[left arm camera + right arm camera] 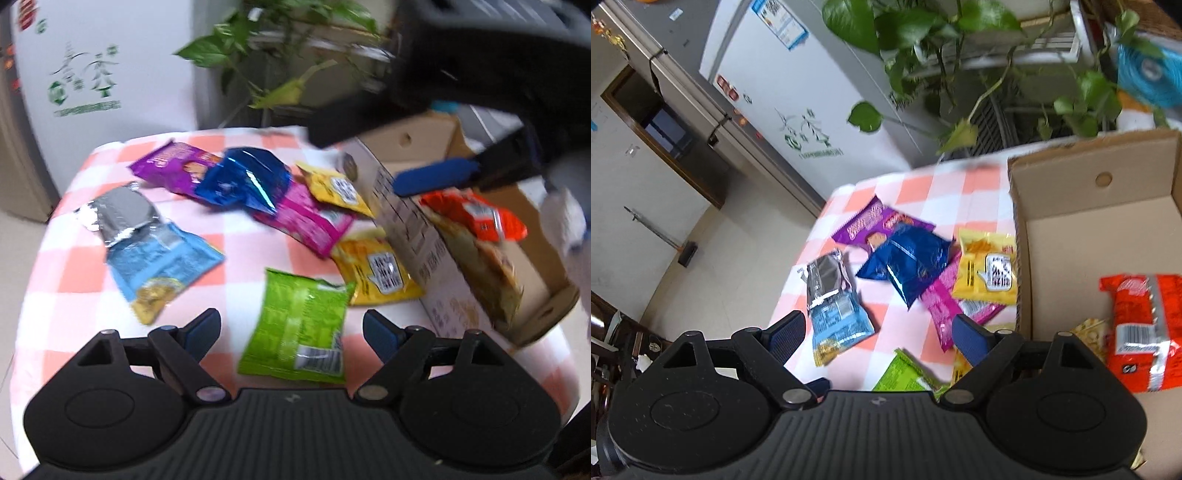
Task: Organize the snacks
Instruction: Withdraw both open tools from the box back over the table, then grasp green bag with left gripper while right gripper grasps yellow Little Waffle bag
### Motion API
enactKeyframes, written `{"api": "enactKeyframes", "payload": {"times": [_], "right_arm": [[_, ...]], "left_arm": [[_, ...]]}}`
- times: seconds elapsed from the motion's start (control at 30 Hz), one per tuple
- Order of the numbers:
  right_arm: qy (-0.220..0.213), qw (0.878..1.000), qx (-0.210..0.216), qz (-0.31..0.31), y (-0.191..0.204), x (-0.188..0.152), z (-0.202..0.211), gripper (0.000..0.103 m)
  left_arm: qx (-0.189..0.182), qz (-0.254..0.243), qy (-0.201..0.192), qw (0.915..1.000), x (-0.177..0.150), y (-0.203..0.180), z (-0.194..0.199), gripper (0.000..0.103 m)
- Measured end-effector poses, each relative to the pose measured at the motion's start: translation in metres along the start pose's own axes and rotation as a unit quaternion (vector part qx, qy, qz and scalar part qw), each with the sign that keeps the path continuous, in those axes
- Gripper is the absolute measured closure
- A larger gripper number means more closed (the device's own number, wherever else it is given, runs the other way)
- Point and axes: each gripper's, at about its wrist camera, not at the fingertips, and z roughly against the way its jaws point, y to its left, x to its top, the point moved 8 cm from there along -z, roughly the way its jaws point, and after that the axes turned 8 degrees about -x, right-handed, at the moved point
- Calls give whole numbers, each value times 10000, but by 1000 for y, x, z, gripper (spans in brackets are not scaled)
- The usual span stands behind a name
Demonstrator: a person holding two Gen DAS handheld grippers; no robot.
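Several snack packets lie on the pink checked tablecloth [74, 266]. A green packet [299, 325] sits just ahead of my left gripper [291, 325], which is open above it without touching it. Beyond it are a light-blue and silver packet [155, 251], a purple one [173, 166], a blue foil one [243, 181], a magenta one [310, 221] and two yellow ones [376, 269]. The cardboard box [1019, 229] on the right holds an orange packet [1141, 325]. My right gripper [879, 326] hangs open and empty beside the box's left wall; one of its blue pads [436, 177] shows over the box.
A leafy plant [923, 37] hangs behind the table's far edge. A white fridge [798, 110] stands at the back left, with bare floor [683, 258] below the table's left edge. A pale packet [480, 266] leans inside the box.
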Motion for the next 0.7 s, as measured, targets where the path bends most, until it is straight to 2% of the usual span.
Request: {"api": "enactKeyframes", "payload": {"times": [0.17, 0.33, 0.5, 0.6, 0.7], "right_arm": [[217, 9996, -143, -69, -5, -7, -13, 12], [286, 9982, -514, -122, -15, -10, -23, 12], [152, 9959, -889, -52, -23, -8, -21, 14], [144, 9954, -941, -115, -25, -7, -21, 14], [147, 9918, -1271, -18, -27, -8, -19, 17]], "left_arm": [[-33, -119, 21, 9999, -6, -2, -15, 20], [-40, -95, -69, 9999, -5, 2, -23, 21], [130, 7, -83, 9999, -8, 14, -29, 25], [259, 10, -74, 9996, -9, 21, -27, 29], [421, 195, -50, 9989, -9, 34, -22, 30]]}}
